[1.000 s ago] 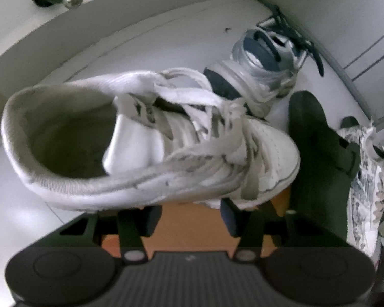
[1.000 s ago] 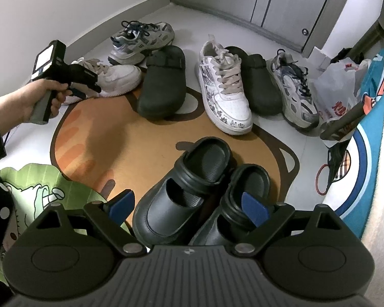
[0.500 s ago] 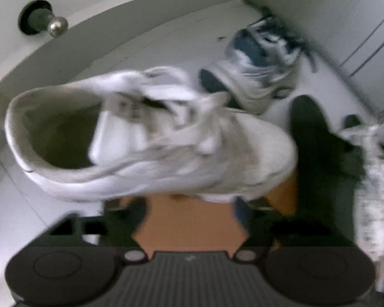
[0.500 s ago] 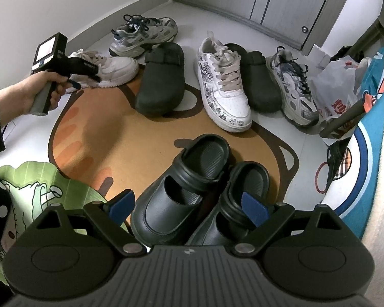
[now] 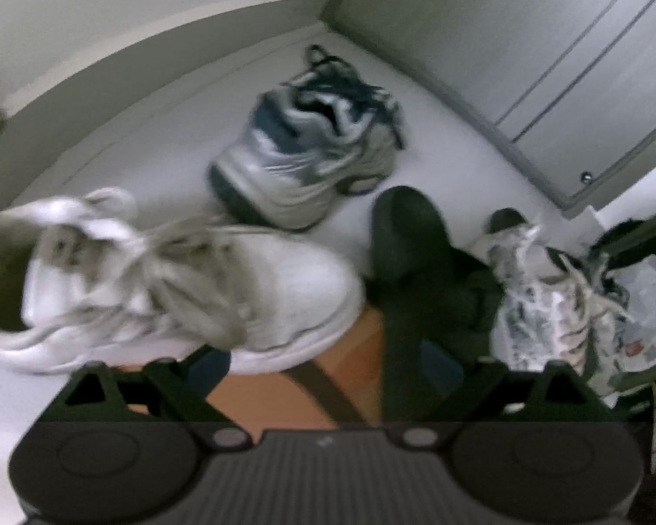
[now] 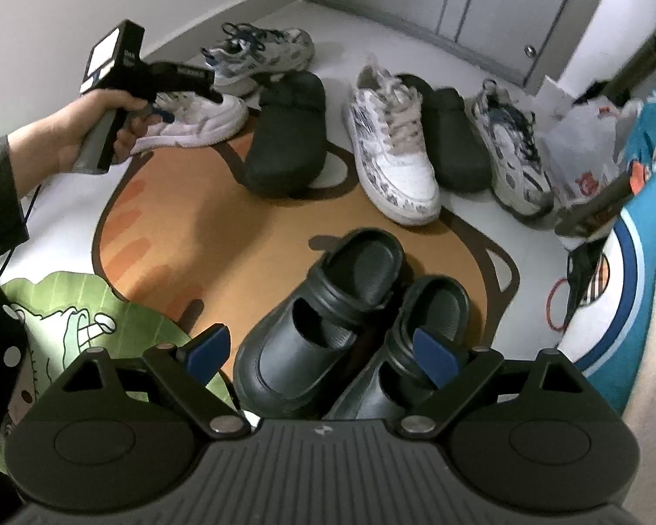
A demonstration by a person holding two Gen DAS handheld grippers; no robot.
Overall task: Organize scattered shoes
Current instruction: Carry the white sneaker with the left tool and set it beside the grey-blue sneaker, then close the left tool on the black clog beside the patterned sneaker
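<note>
white sneaker (image 5: 162,280): scuffed, grey loose laces | left tongs (image 5: 323,363): spread, empty | right tongs (image 6: 319,350): spread, empty

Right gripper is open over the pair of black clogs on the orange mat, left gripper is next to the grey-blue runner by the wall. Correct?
Not quite. The left gripper is at the white sneaker, not the grey-blue runner behind it, as the right wrist view shows. The right gripper is open over the black clogs.
</note>
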